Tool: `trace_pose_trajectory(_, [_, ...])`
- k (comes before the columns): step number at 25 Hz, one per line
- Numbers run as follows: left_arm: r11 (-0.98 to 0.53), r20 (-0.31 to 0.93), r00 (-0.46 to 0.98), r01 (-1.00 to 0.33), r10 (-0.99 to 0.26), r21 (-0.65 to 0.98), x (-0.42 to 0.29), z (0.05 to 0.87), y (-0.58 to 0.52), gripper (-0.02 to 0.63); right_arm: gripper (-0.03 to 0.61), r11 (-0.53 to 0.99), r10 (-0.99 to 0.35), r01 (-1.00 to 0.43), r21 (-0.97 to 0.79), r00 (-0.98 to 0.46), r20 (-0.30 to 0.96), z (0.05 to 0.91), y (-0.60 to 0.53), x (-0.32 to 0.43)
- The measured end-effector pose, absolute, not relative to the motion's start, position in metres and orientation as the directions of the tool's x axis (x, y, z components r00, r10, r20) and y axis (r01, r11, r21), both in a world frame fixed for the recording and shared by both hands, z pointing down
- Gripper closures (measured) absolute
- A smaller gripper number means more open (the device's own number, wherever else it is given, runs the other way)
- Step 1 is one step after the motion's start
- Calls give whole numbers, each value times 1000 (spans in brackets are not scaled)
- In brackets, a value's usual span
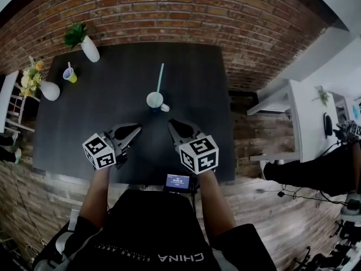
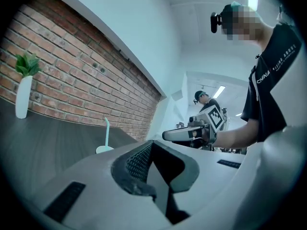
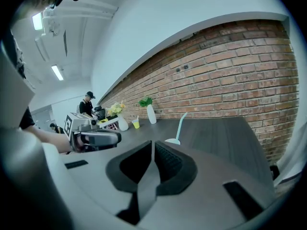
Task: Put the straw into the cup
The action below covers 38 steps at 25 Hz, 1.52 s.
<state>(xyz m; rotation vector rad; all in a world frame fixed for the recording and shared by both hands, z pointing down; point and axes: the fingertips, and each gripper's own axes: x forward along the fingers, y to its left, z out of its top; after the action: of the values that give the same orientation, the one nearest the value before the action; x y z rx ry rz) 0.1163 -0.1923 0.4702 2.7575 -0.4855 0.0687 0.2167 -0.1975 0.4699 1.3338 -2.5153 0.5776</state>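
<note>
One pale teal straw (image 1: 160,78) stands tilted in the one white cup (image 1: 154,100), near the middle of the worktop (image 1: 113,106). It is beyond both claws and roughly between their tips. The left claw (image 1: 135,129) and right claw (image 1: 172,123) hover by the near edge, each with jaws together on nothing. Two white vases (image 1: 90,49) (image 1: 49,90) and one small yellow cup (image 1: 70,75) stand toward the far left corner.
</note>
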Motion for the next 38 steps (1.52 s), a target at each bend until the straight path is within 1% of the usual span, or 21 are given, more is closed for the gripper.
trace_pose_trajectory(5, [-864,117,926,-377,-359,334,132,477,-164,611,549,522,-721,-819,-239,-573,391,481,-180,235])
trace_pose_trajectory(9, [-868,130,929,-370,-346,331,131,482,-143,611,549,517,-730,-822,-238,-569,380,483,-160,231])
trace_pose_trajectory(15, [-902,105,945,-328,-311,280,124,463,-118,611,549,514,-742,-834,-201,-550,383,480,-124,215])
trace_pose_trajectory(20, [-918,109,954,-298,-279,260,93,458,-77,611,549,469,-789,-867,-167,-497,362,471,-93,189])
trace_pose_trajectory(27, [-908,107,947,-320,-302,271,35,472,-29,611,549,429,-812,-891,-149,-452,369,481,-26,148])
trace_pose_trajectory(33, [-904,94,944,-329,-316,273,19,474,6,611,550,405,-827,-905,-133,-424,369,480,16,138])
trace_pose_trajectory(38, [-903,55,948,-314,-312,294,14,470,25,611,549,353,-868,-927,-127,-375,326,470,37,143])
